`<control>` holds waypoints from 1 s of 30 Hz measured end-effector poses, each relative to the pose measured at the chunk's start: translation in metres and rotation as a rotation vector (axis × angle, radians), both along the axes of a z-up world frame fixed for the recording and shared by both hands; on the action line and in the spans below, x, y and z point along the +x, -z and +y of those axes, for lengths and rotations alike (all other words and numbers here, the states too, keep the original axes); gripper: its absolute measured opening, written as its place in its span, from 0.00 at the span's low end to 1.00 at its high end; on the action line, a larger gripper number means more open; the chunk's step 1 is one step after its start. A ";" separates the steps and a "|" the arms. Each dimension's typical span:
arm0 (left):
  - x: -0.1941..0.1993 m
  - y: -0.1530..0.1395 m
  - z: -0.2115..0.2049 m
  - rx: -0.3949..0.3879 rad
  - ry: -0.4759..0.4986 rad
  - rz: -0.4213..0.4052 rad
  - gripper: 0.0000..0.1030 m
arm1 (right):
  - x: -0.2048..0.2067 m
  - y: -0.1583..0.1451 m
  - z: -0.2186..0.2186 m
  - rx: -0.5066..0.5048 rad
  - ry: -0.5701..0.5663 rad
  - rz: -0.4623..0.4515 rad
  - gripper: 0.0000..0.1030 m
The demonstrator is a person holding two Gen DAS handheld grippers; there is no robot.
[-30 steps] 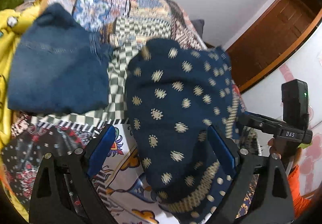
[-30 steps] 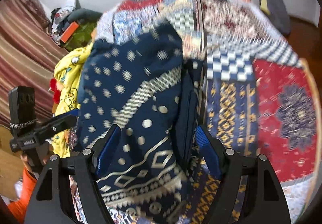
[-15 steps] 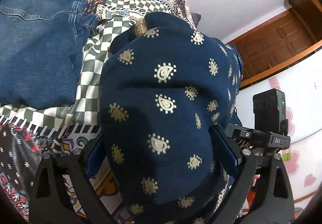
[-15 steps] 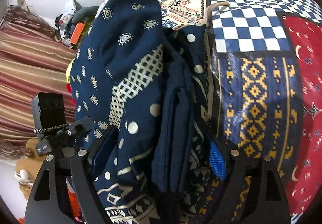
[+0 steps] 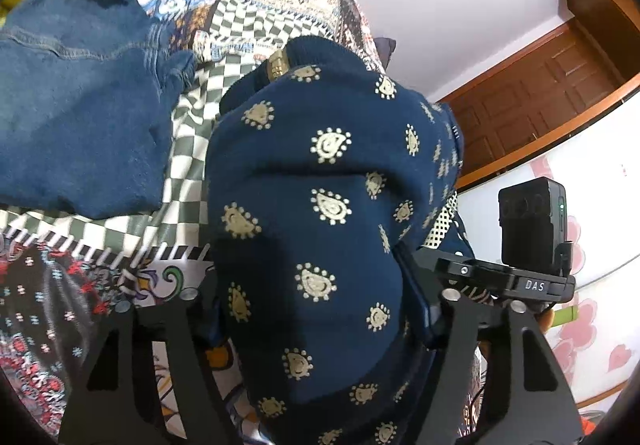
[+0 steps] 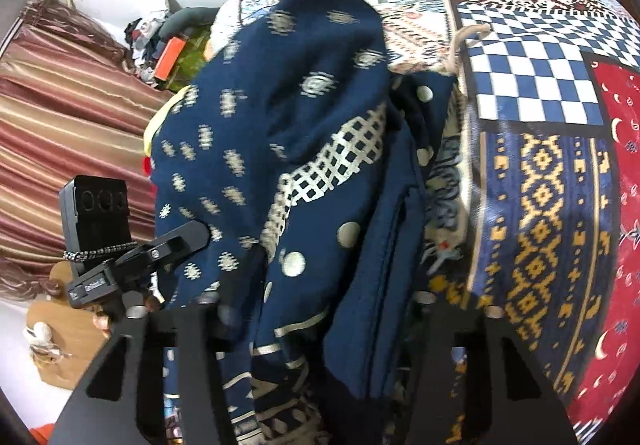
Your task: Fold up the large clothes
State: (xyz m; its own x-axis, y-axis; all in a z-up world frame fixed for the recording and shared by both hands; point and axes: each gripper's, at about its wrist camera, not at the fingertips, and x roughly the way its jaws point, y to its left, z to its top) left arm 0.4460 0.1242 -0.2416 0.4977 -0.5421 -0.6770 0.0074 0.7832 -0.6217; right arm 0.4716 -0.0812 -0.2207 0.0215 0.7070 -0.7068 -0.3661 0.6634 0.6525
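Note:
A navy garment [image 5: 320, 173] printed with cream paisley lies bunched on the patchwork bedspread [image 5: 240, 5]. My left gripper [image 5: 312, 305] is closing on it; the bulging cloth fills the gap and the pads press its sides. In the right wrist view the same garment [image 6: 280, 125] shows a cream lattice band and dots, folded in thick layers. My right gripper [image 6: 320, 309] is also closing, its fingers squeezing those layers. Each gripper shows in the other's view: the right one's body [image 5: 532, 229] beside the bundle, the left one's body [image 6: 100, 213] at its far side.
Folded blue jeans [image 5: 80, 117] lie on the bed left of the garment. Bare bedspread [image 6: 540, 165] stretches to the right of the bundle. A wooden door [image 5: 540, 93] and white wall stand behind. A striped curtain [image 6: 60, 125] and a pile of clutter [image 6: 172, 37] are off the bed's side.
Both grippers have dropped onto the navy garment, which now fills each view. Their jaws have narrowed from wide apart to pressing on the bunched cloth.

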 end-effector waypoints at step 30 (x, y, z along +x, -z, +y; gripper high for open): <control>0.029 -0.096 0.191 0.117 -0.138 -0.176 0.59 | 0.045 -0.056 0.202 0.056 -0.068 -0.209 0.30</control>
